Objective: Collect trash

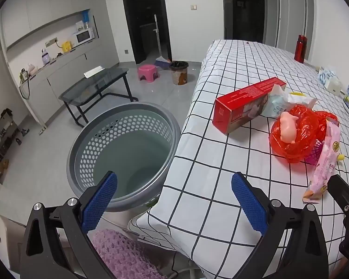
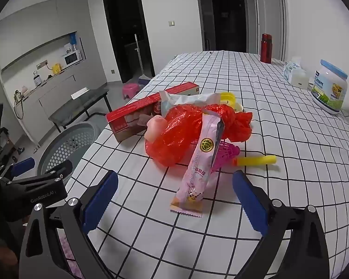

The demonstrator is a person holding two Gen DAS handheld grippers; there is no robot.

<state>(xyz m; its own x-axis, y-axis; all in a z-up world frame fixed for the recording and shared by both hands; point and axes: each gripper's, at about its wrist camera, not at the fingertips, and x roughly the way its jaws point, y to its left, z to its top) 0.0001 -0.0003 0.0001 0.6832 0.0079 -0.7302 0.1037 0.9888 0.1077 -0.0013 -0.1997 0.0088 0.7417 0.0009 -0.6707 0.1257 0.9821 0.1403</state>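
I am holding my left gripper (image 1: pixel 174 200) with its jaws spread wide and nothing between them, hovering over the near corner of the table (image 1: pixel 221 186) and the grey perforated basket (image 1: pixel 128 148) that is standing on the floor just beside the table's left edge. My right gripper (image 2: pixel 175 200) is likewise gaping, empty, its blue pads (image 2: pixel 100 200) flanking the near end of a pink snack wrapper (image 2: pixel 197 169) without touching it. The wrapper is lying on the checked cloth, its far end leaning on a crumpled red plastic bag (image 2: pixel 176 134). A small pink pig toy (image 2: pixel 154 126) is sitting against the bag's left side. A pink mesh piece (image 2: pixel 228 153) and a yellow tube (image 2: pixel 256 160) are resting just right of the wrapper. Behind the bag, a long red box (image 2: pixel 137 114) is lying toward the left edge, with a pale crinkled packet (image 2: pixel 188 98) beside it. Toward the far right edge a white jar (image 2: pixel 329 88), a tissue pack (image 2: pixel 294 73) and a red bottle (image 2: pixel 266 48) are standing.
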